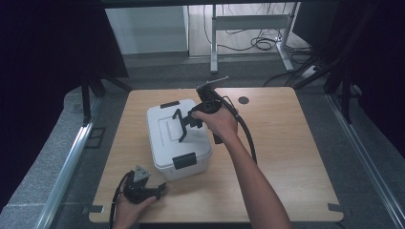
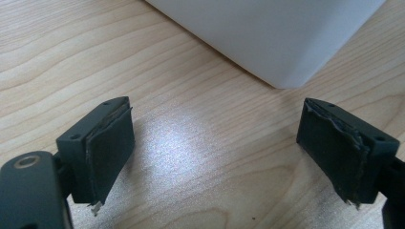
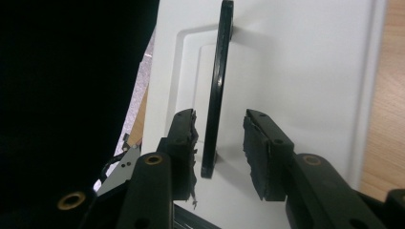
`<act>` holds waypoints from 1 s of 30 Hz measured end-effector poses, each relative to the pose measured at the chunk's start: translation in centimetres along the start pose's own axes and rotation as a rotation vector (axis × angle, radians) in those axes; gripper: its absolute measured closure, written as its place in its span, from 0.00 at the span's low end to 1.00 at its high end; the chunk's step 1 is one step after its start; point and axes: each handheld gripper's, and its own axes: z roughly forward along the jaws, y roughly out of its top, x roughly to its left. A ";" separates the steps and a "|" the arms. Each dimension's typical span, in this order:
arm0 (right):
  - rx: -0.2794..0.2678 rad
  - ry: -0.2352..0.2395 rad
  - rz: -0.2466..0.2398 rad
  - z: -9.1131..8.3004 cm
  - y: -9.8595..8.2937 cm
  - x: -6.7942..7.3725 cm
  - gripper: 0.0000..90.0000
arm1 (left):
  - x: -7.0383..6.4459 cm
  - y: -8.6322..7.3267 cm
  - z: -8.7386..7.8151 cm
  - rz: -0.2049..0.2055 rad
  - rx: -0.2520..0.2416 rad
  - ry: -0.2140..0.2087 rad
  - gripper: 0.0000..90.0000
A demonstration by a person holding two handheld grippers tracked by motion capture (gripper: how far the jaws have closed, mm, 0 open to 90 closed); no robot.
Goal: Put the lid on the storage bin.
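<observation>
Resting on the wooden tabletop, left of centre, is a white plastic storage box with its lid on, black latches at its near and far ends, and a black carry handle raised upright over the lid. The right claw, held in the person's right hand, reaches over the box from the right side. In the right gripper view the handle stands edge-on between the two jaws, which are parted on either side of it; the left-hand pad sits close to the handle, the other pad stands clear, and no grip is made. The recessed panel of the white lid lies behind the handle. The left claw, held in the left hand, lies low at the near edge of the tabletop, just in front of the box's near corner. In the left gripper view its jaws are spread wide over bare wood, holding nothing, with the box's rounded white corner just beyond them.
</observation>
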 end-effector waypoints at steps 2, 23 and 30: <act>-0.025 0.006 -0.002 -0.7 -0.3 -0.2 0.69 | 0.0 0.0 0.0 0.000 0.000 0.000 0.14; -0.060 0.054 0.004 -2.1 -3.4 -3.2 0.67 | 0.0 0.0 0.0 0.001 0.002 -0.001 0.14; -0.057 0.068 0.001 -2.1 -4.8 -4.2 0.67 | 0.0 0.0 0.0 0.000 0.000 0.000 0.14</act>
